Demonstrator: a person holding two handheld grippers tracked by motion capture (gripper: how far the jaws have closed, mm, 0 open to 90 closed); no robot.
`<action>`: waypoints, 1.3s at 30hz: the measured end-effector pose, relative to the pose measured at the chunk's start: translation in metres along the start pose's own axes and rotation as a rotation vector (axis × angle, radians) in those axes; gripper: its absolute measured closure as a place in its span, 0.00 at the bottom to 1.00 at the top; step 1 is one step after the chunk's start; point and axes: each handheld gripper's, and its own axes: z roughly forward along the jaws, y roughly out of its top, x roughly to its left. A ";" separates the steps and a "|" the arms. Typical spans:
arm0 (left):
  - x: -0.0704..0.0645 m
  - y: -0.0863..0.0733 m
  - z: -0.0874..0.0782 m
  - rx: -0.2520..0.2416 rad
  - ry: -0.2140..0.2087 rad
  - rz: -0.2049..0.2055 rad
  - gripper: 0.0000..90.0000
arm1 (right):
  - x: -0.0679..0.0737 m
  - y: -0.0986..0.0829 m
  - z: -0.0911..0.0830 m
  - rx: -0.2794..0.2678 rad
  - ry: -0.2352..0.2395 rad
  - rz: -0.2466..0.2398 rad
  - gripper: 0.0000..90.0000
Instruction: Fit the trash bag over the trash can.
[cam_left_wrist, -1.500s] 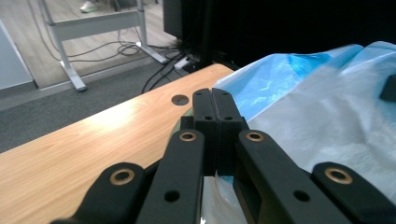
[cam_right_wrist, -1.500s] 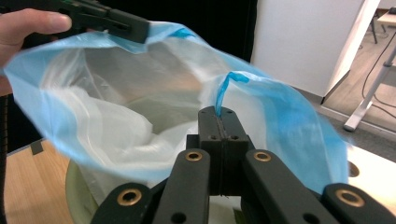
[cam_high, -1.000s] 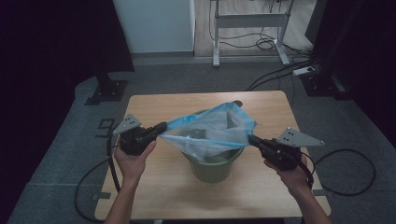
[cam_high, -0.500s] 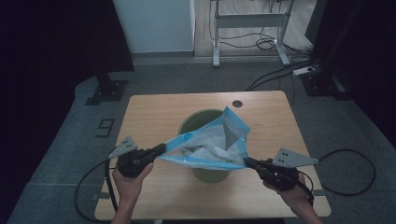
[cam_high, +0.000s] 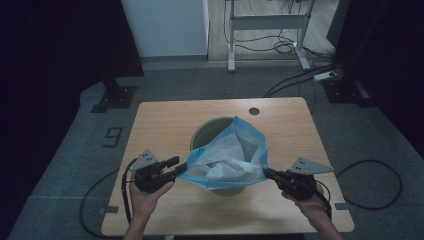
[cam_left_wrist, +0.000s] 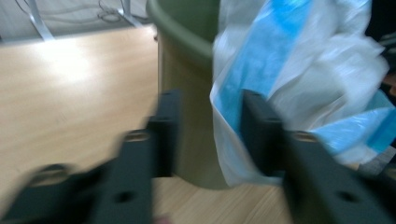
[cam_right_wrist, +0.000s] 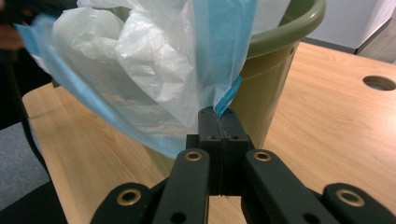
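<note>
I have the thin blue-and-clear bin liner (cam_high: 227, 157) draped over the green bin (cam_high: 212, 131) on the worktop (cam_high: 165, 120). Right tongs (cam_right_wrist: 219, 122) pinched on its hem; left tongs (cam_left_wrist: 210, 135) gape, released. Film is limp, slippery, tearable: grip the hem

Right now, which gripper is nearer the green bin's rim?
Left. The left gripper is open beside the green bin, bag edge between its jaws. The right gripper pinches the bag farther out.

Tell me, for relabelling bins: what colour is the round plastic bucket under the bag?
Olive green bucket, clearest in right gripper view.
</note>
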 end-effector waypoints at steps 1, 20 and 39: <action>-0.002 0.006 -0.003 -0.004 -0.013 0.013 0.49 | 0.000 0.001 -0.001 0.000 0.000 0.000 0.99; -0.028 0.093 0.004 0.089 -0.102 0.159 0.23 | 0.000 0.005 -0.006 -0.002 -0.019 -0.043 0.99; -0.029 0.114 0.076 0.282 -0.138 0.246 0.49 | 0.007 0.006 -0.008 -0.004 -0.025 -0.077 0.99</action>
